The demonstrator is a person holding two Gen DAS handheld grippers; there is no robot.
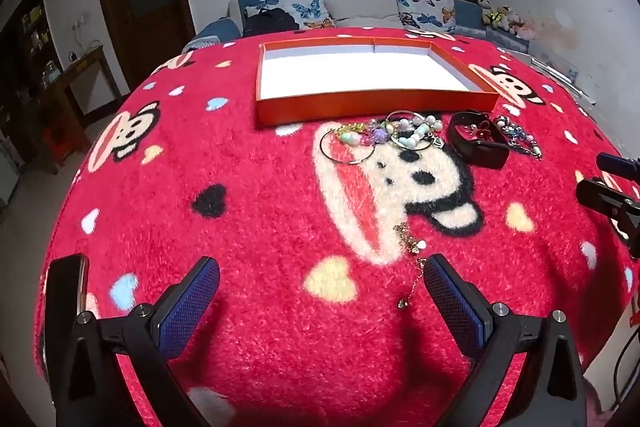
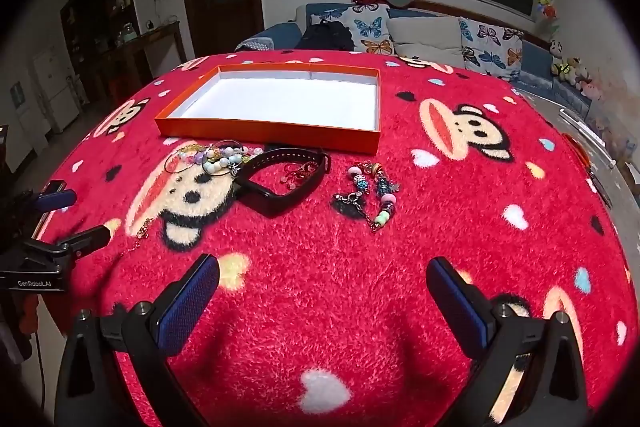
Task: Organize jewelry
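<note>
From my left wrist, my left claw (image 1: 321, 283) hangs above the red blanket (image 1: 248, 227) that covers the counter, its 2 blue pads spread wide with nothing gripped. A gold chain (image 1: 412, 259) lies on the blanket, running from the cartoon monkey print down to just beside my right-hand pad (image 1: 452, 303); I cannot tell whether pad and chain touch. Farther off sits the orange tray (image 1: 372, 103), white inside and holding nothing. Just in front of its near wall lies a heap of bead bracelets and thin bangles (image 1: 384, 139). Right of the heap is a black band (image 1: 478, 145) looped around a small red trinket (image 1: 482, 131), and right of that a string of blue beads (image 1: 518, 139). My other claw shows at the right edge.

From my right wrist, my right claw (image 2: 322, 285) is likewise wide apart and clamped on nothing, over bare blanket. The blue beads (image 2: 370, 193) lie ahead, well short of the tray (image 2: 276, 131). The band (image 2: 280, 183) is to their left, with the trinket (image 2: 298, 169) inside its loop, and the heap (image 2: 212, 157) is left again, touching the band's end. The chain (image 2: 142, 231) lies at far left, near my left claw (image 2: 76, 217), which is open too.
</note>
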